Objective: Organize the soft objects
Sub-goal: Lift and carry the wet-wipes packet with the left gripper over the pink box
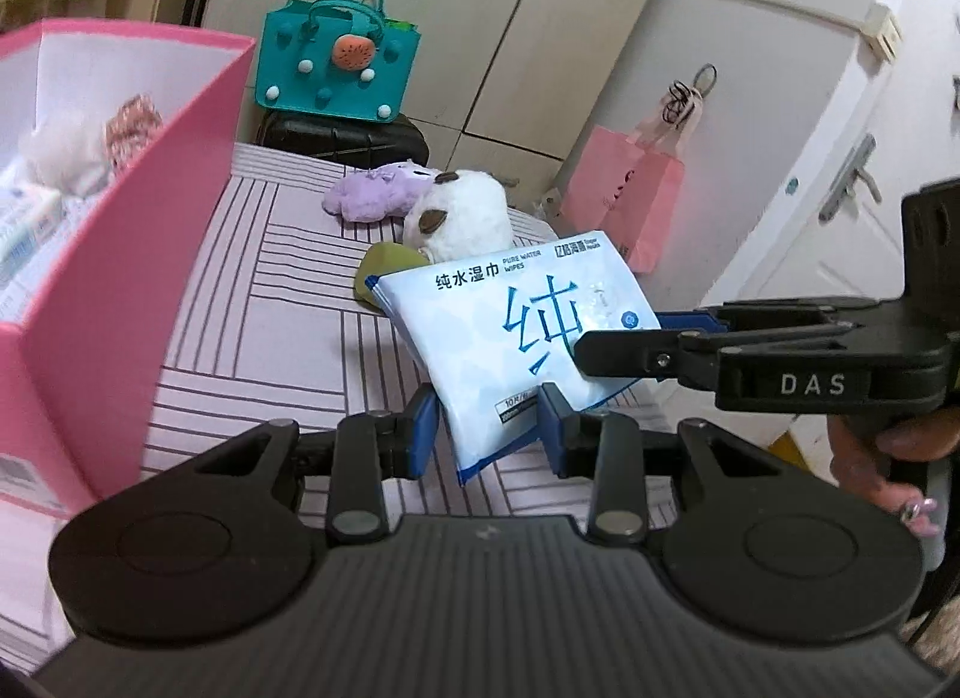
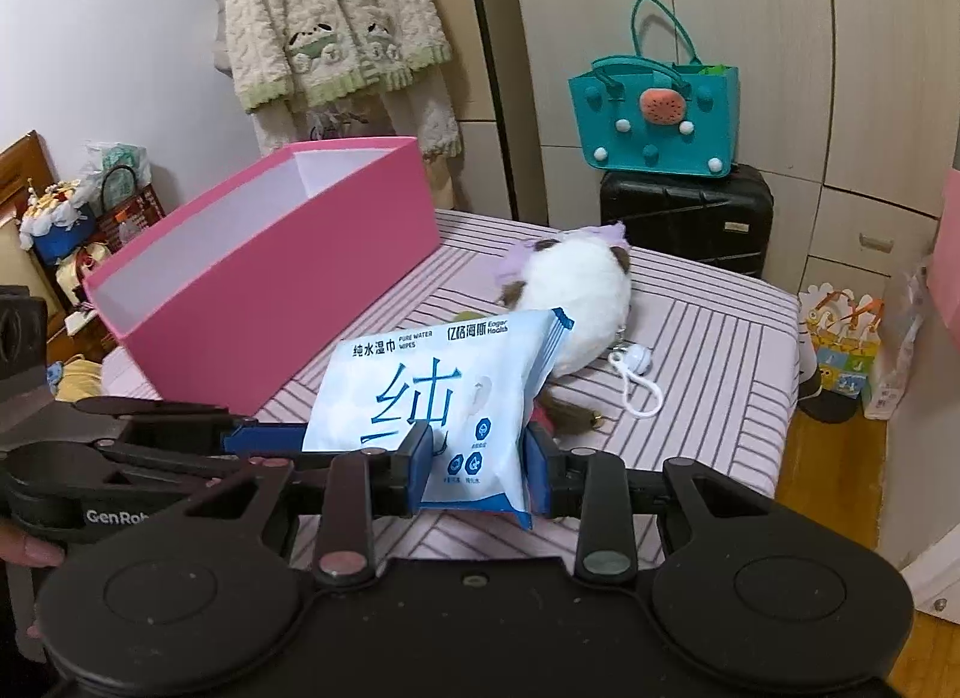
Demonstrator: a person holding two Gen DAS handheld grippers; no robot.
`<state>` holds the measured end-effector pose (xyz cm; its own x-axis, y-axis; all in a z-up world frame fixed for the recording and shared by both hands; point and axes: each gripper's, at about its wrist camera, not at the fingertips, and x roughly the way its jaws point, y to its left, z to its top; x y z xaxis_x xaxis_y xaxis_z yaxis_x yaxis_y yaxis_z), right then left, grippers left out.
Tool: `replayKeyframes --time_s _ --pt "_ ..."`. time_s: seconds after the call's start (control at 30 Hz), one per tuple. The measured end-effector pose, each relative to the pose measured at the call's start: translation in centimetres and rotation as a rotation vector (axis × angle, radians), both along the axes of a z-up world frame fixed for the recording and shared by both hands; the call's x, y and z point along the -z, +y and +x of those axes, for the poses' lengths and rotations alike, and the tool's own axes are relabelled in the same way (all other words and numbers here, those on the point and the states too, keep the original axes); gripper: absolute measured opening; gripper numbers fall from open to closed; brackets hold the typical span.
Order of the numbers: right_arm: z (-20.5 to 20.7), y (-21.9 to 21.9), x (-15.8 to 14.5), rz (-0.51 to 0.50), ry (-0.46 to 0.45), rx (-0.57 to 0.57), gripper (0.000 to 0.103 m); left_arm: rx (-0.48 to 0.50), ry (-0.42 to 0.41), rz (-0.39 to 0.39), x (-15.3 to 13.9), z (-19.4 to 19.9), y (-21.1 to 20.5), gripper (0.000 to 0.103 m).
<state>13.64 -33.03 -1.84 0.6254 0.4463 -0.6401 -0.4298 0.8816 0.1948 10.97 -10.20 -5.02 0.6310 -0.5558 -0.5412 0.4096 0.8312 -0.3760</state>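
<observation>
Your left gripper (image 1: 487, 435) is clamped on the near bottom corner of the flat blue-and-white plastic pack of wet wipes (image 1: 516, 326), its blue pads pressing both sides. Your right gripper (image 2: 480, 461) pinches the same pack (image 2: 432, 392) at its other lower edge, jaws narrowed onto it, so the pack hangs tilted between the two, raised off the pink-and-white striped bed cover (image 1: 270, 302). Just behind it lie a white plush toy with brown ears (image 2: 585, 296) and a lilac plush toy (image 1: 372, 197). To the left stands an open pink cardboard box (image 2: 264, 272), some soft items already inside. Farther back, a teal felt handbag (image 1: 336, 68) sits on a black suitcase (image 2: 690, 212).
</observation>
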Motion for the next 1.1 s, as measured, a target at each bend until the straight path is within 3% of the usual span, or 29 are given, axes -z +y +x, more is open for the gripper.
replayKeyframes --time_s 0.37,0.83,1.1 --pt "-2.7 2.2 -0.4 -0.008 0.026 -0.051 0.047 0.072 0.010 0.134 -1.7 -3.1 1.4 0.034" --pt "-6.1 5.1 0.3 0.029 0.175 -0.056 0.049 0.158 0.103 0.140 -2.5 -5.1 5.7 0.034" --pt "-7.4 7.8 -1.0 0.057 0.231 -0.069 0.049 0.227 0.171 0.181 -4.3 -5.6 8.8 0.034"
